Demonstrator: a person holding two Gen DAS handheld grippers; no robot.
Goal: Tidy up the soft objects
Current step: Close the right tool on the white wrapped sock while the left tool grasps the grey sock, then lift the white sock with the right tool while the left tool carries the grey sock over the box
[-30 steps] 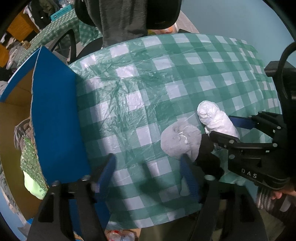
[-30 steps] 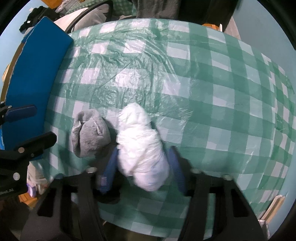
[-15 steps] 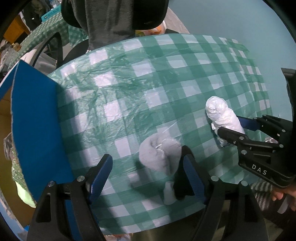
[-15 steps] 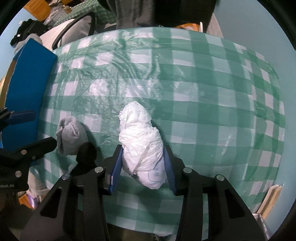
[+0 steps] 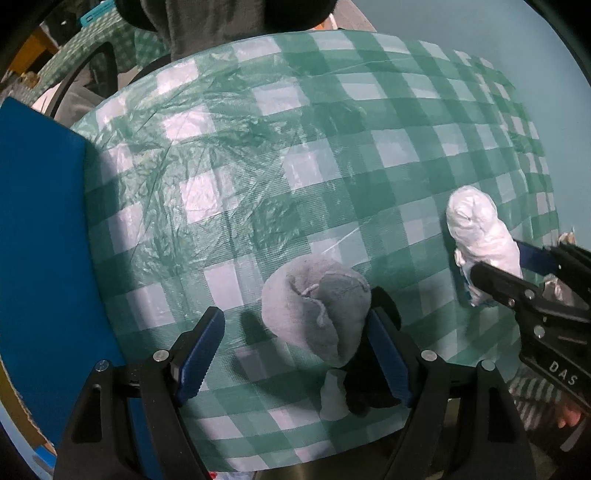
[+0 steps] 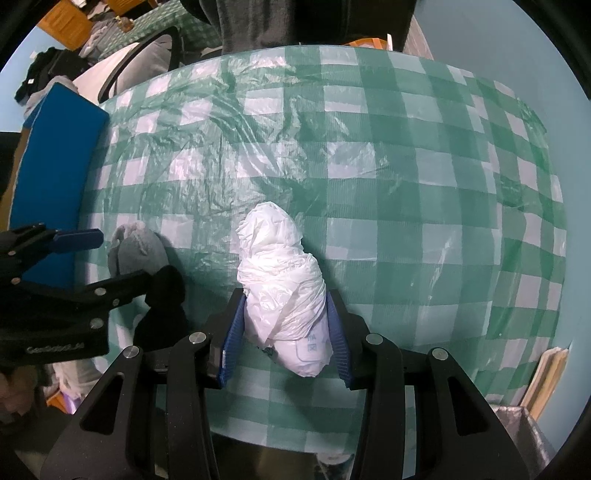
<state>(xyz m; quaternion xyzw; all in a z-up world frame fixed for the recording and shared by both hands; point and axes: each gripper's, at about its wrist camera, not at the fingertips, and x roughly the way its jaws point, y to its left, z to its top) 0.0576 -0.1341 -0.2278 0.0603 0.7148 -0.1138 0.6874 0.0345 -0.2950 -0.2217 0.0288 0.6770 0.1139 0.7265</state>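
A grey sock ball (image 5: 316, 304) lies on the green checked tablecloth (image 5: 295, 155), with a black sock (image 5: 364, 384) at its near side. My left gripper (image 5: 295, 350) is open around it, right pad close to the ball. The grey ball also shows in the right wrist view (image 6: 138, 253). My right gripper (image 6: 284, 343) is shut on a white rolled plastic bundle (image 6: 284, 291), which rests on or just over the cloth. The bundle shows at the right in the left wrist view (image 5: 480, 236).
A blue-sided cardboard box (image 5: 40, 236) stands at the table's left edge; it also shows in the right wrist view (image 6: 55, 147). A chair (image 6: 140, 62) and a standing person (image 5: 229, 22) are beyond the far edge. A small white object (image 5: 334, 397) lies near the front edge.
The left gripper has closed in on the grey sock ball, which now sits between its pads. The right gripper stays clamped on the white bundle and has shifted slightly forward.
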